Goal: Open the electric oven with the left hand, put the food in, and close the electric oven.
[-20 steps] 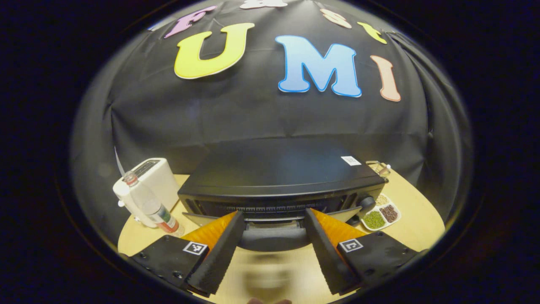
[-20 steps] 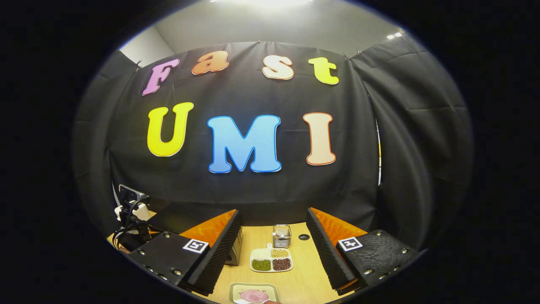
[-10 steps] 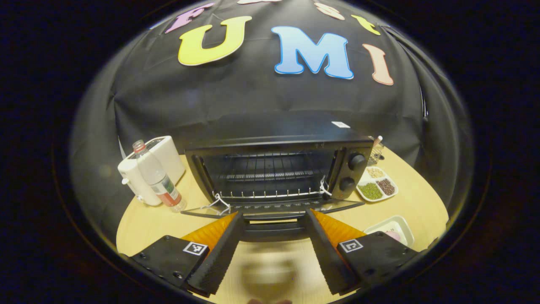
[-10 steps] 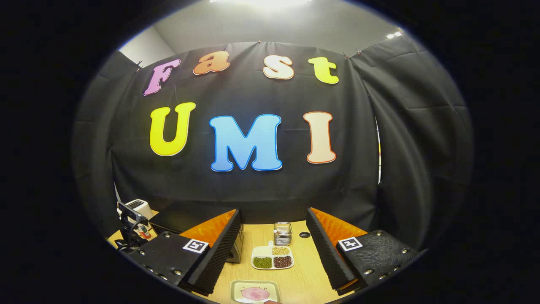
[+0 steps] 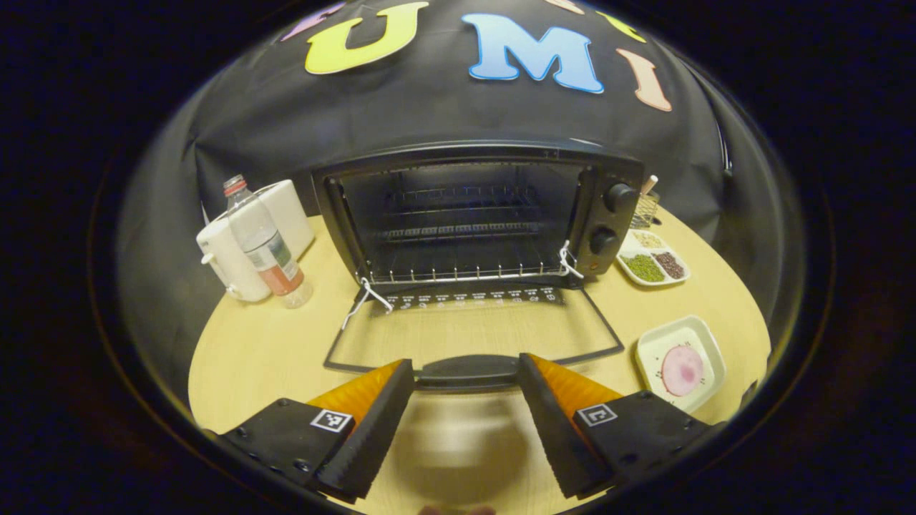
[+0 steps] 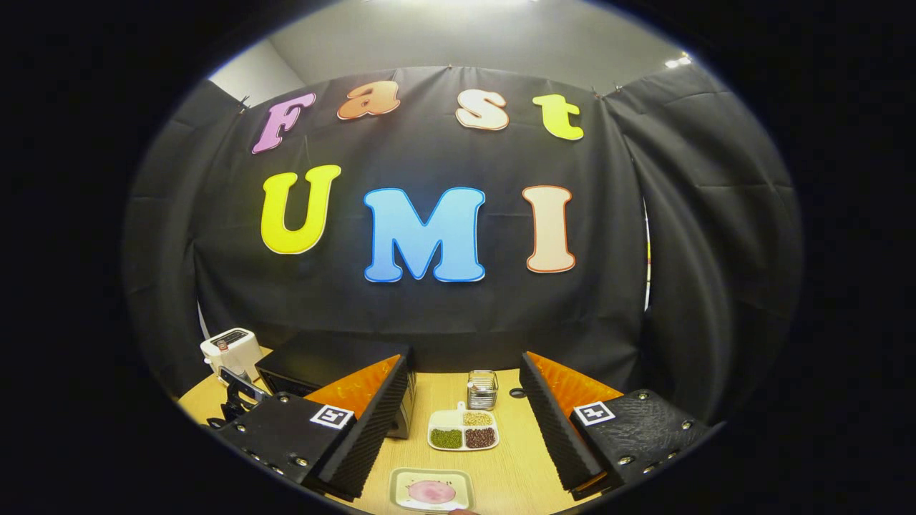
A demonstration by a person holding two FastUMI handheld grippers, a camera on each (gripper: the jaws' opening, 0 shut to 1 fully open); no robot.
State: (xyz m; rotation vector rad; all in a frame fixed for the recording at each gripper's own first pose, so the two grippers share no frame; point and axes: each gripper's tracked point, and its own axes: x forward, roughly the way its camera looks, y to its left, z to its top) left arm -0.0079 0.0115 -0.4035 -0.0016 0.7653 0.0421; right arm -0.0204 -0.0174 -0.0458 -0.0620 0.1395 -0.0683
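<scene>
While the door's hanging all the way down in the left gripper view, my left gripper point(image 5: 465, 390) has its fingers spread wide on either side of the door handle point(image 5: 466, 372), not squeezing it as far as I can tell. The oven point(image 5: 476, 211) is open, rack point(image 5: 465, 272) bare, glass door point(image 5: 469, 332) lying flat just above the bench point(image 5: 265, 343). My worry: if I pull back crooked, a finger could catch the handle and drag the whole oven forward, maybe bumping the bottle point(image 5: 263, 243) beside it. The food, a pink slice on its plate point(image 5: 680, 368), sits to the door's right, close to the door's corner.

Over in the right gripper view, my right gripper point(image 6: 465, 436) has its fingers wide apart too, holding nothing, hovering above the plate point(image 6: 431, 492) near the bench's front edge. The bean tray point(image 6: 463, 433) is right behind it. Risk here, I'd guess, is grabbing the plate rim off-centre so it tips, or nudging the bean tray going in. Also the slice could slide off if I tilt it toward the rack.
</scene>
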